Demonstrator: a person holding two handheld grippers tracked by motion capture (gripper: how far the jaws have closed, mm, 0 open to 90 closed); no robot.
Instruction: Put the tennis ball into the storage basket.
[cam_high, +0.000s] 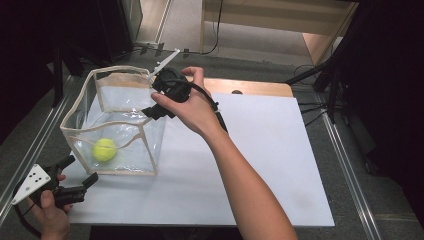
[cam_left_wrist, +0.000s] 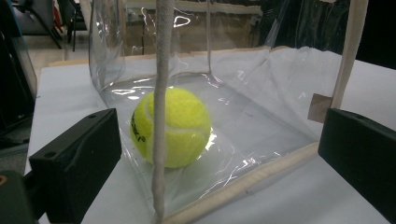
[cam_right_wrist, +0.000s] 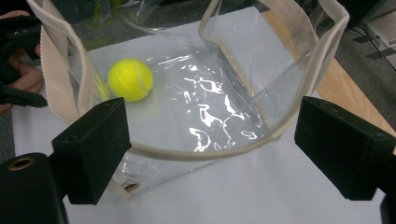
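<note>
The right tool (cam_high: 150, 111) is largely hidden in the high view by the hand (cam_high: 192, 107) gripping it above the bag (cam_high: 116, 121). Its own view shows its jaws spread, holding nothing, over the bag's rim, with the ball (cam_right_wrist: 130, 79) on the bag floor. The left tool (cam_high: 80, 175) rests on the worktop (cam_high: 260, 165) just beside the bag's near corner, jaws spread and empty; the bag seam crosses the ball in its view.
</note>
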